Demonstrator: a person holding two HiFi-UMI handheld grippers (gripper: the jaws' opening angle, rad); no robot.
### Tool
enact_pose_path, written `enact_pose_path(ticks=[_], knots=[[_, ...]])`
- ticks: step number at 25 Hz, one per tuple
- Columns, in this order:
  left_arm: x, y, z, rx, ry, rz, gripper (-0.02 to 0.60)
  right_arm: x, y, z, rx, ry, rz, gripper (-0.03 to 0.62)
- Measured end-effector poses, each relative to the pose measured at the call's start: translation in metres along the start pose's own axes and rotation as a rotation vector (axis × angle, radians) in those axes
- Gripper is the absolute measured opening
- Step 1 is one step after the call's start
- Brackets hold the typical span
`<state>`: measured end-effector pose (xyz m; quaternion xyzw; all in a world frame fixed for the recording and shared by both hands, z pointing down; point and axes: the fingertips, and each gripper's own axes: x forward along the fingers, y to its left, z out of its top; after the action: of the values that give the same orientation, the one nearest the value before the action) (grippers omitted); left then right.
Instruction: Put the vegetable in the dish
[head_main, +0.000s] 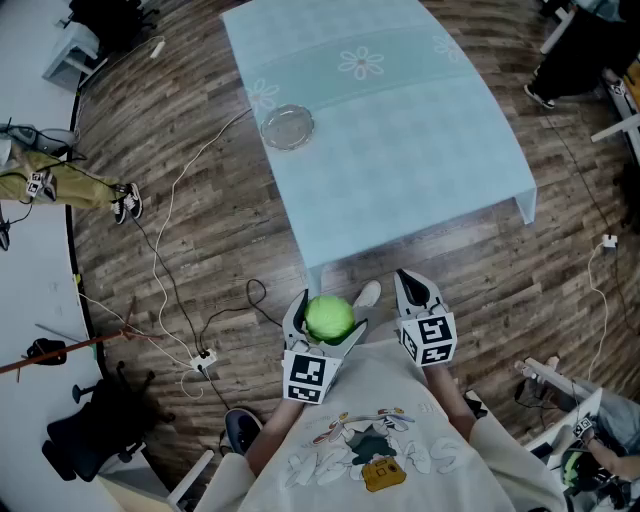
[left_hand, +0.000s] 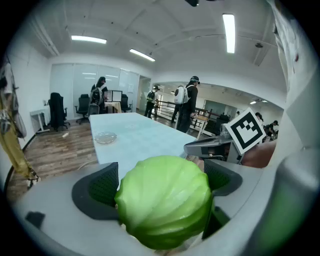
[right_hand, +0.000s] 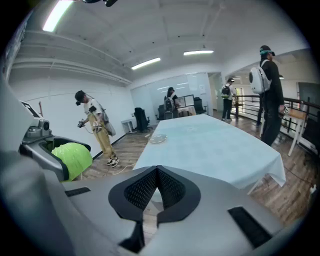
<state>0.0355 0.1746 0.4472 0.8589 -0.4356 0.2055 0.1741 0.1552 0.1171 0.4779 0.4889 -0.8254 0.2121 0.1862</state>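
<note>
Left gripper (head_main: 327, 313) jaws wide, pinching round cabbage (left_hand: 165, 200), no clear long axis; right gripper (right_hand: 157, 172) jaws pressed together.

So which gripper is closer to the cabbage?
Left. The left gripper has the cabbage clamped between its jaws; the right gripper, shut and empty, is beside it, apart from the cabbage.

Left gripper (head_main: 322, 322): jaws wide, pads pressing a cabbage (head_main: 329, 316); points to 12 o'clock, tipped down.
Right gripper (head_main: 409, 284): at the left's 3 o'clock; jaws together, empty; tipped down.
</note>
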Motion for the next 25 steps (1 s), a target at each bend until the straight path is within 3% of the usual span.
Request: enact_pose_path(ticks=[7,12,17,21,25], knots=[[-0.118,-0.05,-0.046,-0.069,-0.101,0.086,0.54,-0.091,0.126,-0.036,-0.112,-0.022,0.098,0.02],[-0.178,-0.097,-0.102,-0.157,-0.069,0.082,0.54,-0.162,0.175,-0.093,-0.162,0.031,0.141,0.02],[-0.208,-0.124,-0.127,-0.205,-0.05,0.113,0.54,-0.191,0.18,-0.093,-0.133,-0.013,0.181,0.02],[-0.199,-0.139,-0.11,-0.204,-0.07,0.135,0.54,-0.209,0.161,-0.09,-0.135,-0.035,0.215,0.02],[-0.166,-0.161,-0.08,-0.178,-0.086,0.133,0.54,-0.216,0.114,-0.077,-0.131,-0.056,0.211,0.02]])
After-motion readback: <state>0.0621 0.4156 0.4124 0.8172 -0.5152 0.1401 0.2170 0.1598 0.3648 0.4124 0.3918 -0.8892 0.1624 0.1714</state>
